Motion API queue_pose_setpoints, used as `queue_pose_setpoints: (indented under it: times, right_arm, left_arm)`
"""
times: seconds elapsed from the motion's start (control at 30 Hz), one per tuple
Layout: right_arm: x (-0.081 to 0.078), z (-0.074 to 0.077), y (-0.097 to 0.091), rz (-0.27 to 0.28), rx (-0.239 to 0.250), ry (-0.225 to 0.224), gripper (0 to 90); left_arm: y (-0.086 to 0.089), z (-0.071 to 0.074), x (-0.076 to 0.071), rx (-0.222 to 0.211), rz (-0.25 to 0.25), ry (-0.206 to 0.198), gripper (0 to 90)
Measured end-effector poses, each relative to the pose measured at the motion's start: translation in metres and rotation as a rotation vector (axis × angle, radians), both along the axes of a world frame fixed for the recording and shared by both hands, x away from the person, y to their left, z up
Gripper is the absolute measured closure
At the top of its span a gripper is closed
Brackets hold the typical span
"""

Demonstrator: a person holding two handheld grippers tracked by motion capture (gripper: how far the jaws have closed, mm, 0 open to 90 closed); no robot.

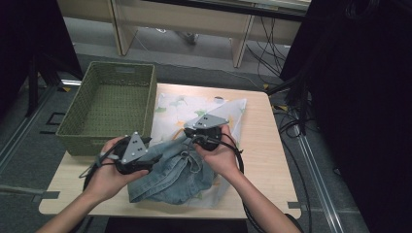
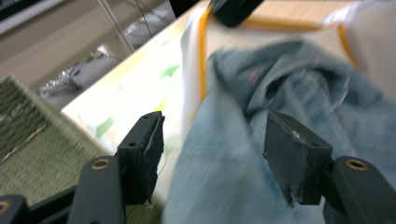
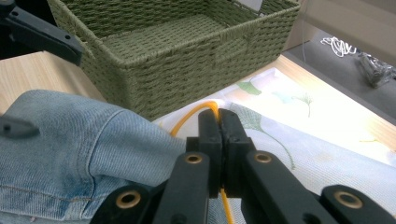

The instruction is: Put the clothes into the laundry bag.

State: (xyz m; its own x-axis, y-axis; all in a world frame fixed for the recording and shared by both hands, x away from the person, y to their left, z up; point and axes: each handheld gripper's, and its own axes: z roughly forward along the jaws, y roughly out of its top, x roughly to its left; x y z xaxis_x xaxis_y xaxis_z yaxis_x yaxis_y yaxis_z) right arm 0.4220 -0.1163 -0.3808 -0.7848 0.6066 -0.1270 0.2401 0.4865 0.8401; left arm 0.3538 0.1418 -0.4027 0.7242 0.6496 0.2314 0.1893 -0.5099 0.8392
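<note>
A light wooden tabletop (image 1: 272, 145) carries a green woven basket (image 1: 109, 104) on its far left corner, the basket's left side hanging past the tabletop's left edge, and a white cloth with a leaf print (image 1: 194, 109) spread across the middle, its near edge reaching close to the tabletop's near edge. Bare wood lies open along the right side and at the near left corner. A crumpled pair of blue denim jeans (image 1: 172, 174) sits on the near part of the cloth, between the two hands. The left gripper (image 2: 212, 154) is held just left of the jeans, near the basket's near wall; in the left gripper view its fingers (image 2: 144, 149) stand wide apart with a fold of denim lying between them, and whether either pad touches the fabric cannot be told through the blur. The right gripper (image 3: 219, 140) sits at the far right of the jeans, over the cloth; in the right gripper view its fingers are pressed together on a thin yellow-orange cord (image 3: 191, 114) that loops out beyond their tips and lies along the edge of the cloth. In that same view the denim bulges just to the left of the closed fingers, and the basket's wall rises close behind them.
</note>
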Motion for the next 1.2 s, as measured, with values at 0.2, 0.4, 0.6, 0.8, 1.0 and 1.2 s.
queue_pose_setpoints:
  times: [0.2,0.4,0.6,0.8,1.0,1.2]
  right_arm:
    - [0.0,0.003,0.002,0.002,0.005,-0.003,90.0]
    - [0.0,0.003,0.003,0.011,0.005,-0.007,90.0]
    - [-0.001,0.002,0.004,0.014,0.003,-0.009,90.0]
    - [-0.002,0.002,0.006,-0.004,0.008,0.009,90.0]
    - [-0.001,0.002,0.008,0.009,0.004,-0.016,90.0]
    - [-0.003,0.004,0.01,0.019,0.012,-0.013,90.0]
  left_arm:
    - [0.009,-0.019,0.011,0.015,0.016,0.097,39.8]
    - [-0.001,-0.034,0.017,0.126,0.021,0.141,55.2]
    - [-0.002,-0.039,0.017,0.124,0.039,0.202,82.4]
    - [-0.005,-0.021,0.004,-0.004,0.069,0.202,88.2]
    - [-0.019,-0.002,-0.011,-0.079,0.026,0.181,88.2]
    - [-0.036,0.003,-0.014,-0.084,-0.014,0.151,88.2]
